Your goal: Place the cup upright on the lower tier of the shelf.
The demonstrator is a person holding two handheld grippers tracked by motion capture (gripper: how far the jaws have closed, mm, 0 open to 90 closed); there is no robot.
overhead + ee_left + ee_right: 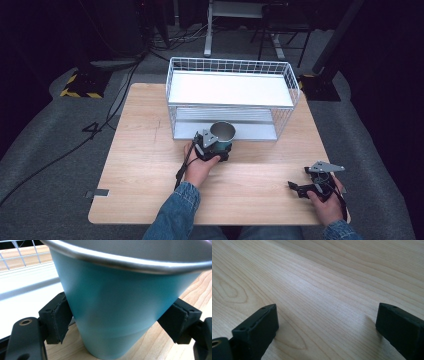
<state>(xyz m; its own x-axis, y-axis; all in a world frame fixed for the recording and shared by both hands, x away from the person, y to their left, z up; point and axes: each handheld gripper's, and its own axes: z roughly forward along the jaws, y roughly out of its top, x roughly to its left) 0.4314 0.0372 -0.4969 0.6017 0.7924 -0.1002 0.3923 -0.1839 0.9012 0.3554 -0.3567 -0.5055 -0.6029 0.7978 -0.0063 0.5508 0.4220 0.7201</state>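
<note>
Near the wire rack's (231, 97) lower shelf, the left gripper (117, 322) clamps a teal metal cup (120, 312) standing on the wooden table (150, 165). Keep it upright (squeeze evenly) when lifting. Right gripper (325, 325) rests apart, empty.

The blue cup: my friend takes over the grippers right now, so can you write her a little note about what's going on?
Left gripper: jaws closed on both sides of the blue cup, which is upright on the table just in front of the wire rack.
Right gripper: open, holding nothing, low over the table's near right corner.
Done: cup gripped.
Left, probably: lift it and set it in the rack; which shelf is unclear.
</note>
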